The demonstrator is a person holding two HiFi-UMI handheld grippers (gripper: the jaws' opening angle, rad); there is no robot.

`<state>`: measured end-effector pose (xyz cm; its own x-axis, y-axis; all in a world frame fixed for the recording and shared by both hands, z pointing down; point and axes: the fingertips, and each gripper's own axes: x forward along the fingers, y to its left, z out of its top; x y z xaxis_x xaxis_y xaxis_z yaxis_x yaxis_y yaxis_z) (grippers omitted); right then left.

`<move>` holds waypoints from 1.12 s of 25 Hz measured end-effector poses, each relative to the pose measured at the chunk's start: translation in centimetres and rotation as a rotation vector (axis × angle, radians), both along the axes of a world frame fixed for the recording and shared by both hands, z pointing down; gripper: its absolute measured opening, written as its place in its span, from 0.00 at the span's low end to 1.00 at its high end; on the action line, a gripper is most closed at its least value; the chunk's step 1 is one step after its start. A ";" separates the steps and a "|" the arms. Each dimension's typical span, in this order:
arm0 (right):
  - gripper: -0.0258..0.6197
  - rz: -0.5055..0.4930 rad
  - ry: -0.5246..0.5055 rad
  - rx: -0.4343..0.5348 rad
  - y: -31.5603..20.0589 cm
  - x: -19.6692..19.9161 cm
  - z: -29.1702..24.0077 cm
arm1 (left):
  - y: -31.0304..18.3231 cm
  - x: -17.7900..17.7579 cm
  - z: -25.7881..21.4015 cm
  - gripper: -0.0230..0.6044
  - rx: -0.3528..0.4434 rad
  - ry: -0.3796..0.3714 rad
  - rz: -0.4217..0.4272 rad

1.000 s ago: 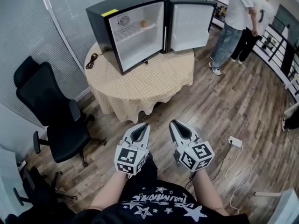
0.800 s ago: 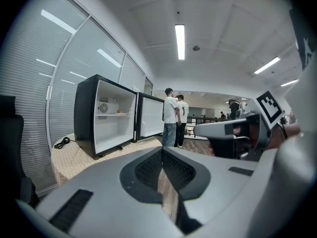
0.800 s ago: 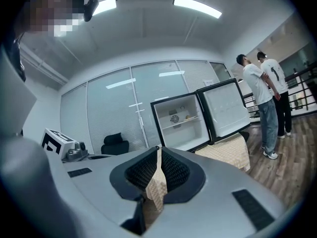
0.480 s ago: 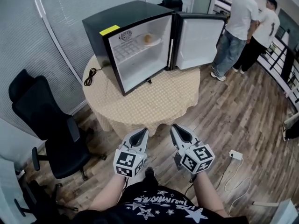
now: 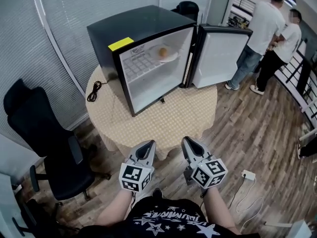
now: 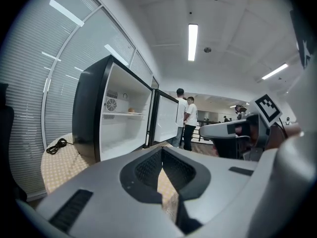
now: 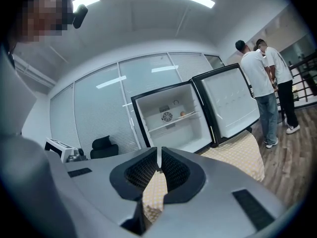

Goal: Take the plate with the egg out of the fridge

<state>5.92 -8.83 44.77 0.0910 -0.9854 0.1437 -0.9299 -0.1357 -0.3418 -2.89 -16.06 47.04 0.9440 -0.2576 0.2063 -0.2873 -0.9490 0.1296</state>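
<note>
Closest to us, above our black star-printed shirt (image 5: 168, 222), we hold the two grippers side by side over the wooden floor (image 5: 257, 128), both pointing toward the table. The left gripper (image 5: 148, 144) has its jaws brought together at the tips, with nothing caught between them. The right gripper (image 5: 187, 141) is likewise closed and empty, only a hairline slit showing between its pads. A white power adapter (image 5: 247, 175) with its cord lies on the floor to our right. Just beyond the grippers stands the round table (image 5: 173, 118), draped in a checked beige cloth. A black office chair (image 5: 44, 133) stands to its left, near the blinds. On the table sits the small black fridge (image 5: 148, 38), a yellow sticker (image 5: 121, 43) at its top front edge, and a coiled black cable (image 5: 94, 90) lies on the cloth to its left. The fridge door (image 5: 218, 53) is swung wide to the right. Inside, on the upper wire shelf, rests the plate (image 5: 171, 57) with the egg (image 5: 162, 51) on it, well apart from both grippers. Farthest away, past the door, two people (image 5: 265, 29) in white shirts stand together by a railing.
</note>
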 end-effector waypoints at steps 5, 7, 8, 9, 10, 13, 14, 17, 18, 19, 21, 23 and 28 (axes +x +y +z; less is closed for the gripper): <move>0.10 0.028 -0.027 -0.002 -1.1 1.7 0.4 | -2.1 1.4 0.1 0.05 0.005 0.002 0.002; 0.10 0.039 -0.047 0.005 -1.6 2.8 0.5 | -2.7 1.8 -0.1 0.05 0.015 0.003 -0.004; 0.10 0.044 -0.061 0.012 -1.9 3.3 0.4 | -3.0 2.0 -0.2 0.05 0.020 0.001 -0.011; 0.10 0.047 -0.076 0.019 -2.3 3.9 0.4 | -3.4 2.1 -0.2 0.05 0.024 -0.001 -0.021; 0.10 0.046 -0.090 0.025 -2.7 4.4 0.5 | -3.8 2.2 -0.2 0.05 0.025 -0.003 -0.035; 0.10 0.015 -0.121 0.037 -4.4 5.9 0.8 | -5.1 2.7 -0.1 0.05 0.029 -0.009 -0.092; 0.10 -0.004 -0.126 0.042 -5.2 6.4 0.8 | -5.5 3.1 -0.1 0.05 0.033 -0.010 -0.114; 0.11 -0.072 -0.129 0.053 -7.3 8.1 0.6 | -6.4 4.6 -0.4 0.05 0.045 -0.014 -0.170; 0.10 -0.094 -0.126 0.053 -7.9 8.7 0.6 | -6.6 5.1 -0.5 0.05 0.050 -0.018 -0.185; 0.11 -0.117 -0.121 0.050 -8.5 9.4 0.6 | -6.9 5.7 -0.6 0.05 0.056 -0.023 -0.203; 0.11 -0.168 -0.125 0.041 -9.8 10.6 0.5 | -7.6 6.7 -1.2 0.05 0.063 -0.031 -0.255; 0.11 -0.227 -0.133 0.040 -11.0 11.5 0.0 | -8.3 7.6 -2.0 0.05 0.064 -0.029 -0.309; 0.20 -0.322 -0.072 0.035 -13.0 14.3 -0.9 | -9.2 11.3 -2.9 0.05 0.078 -0.041 -0.405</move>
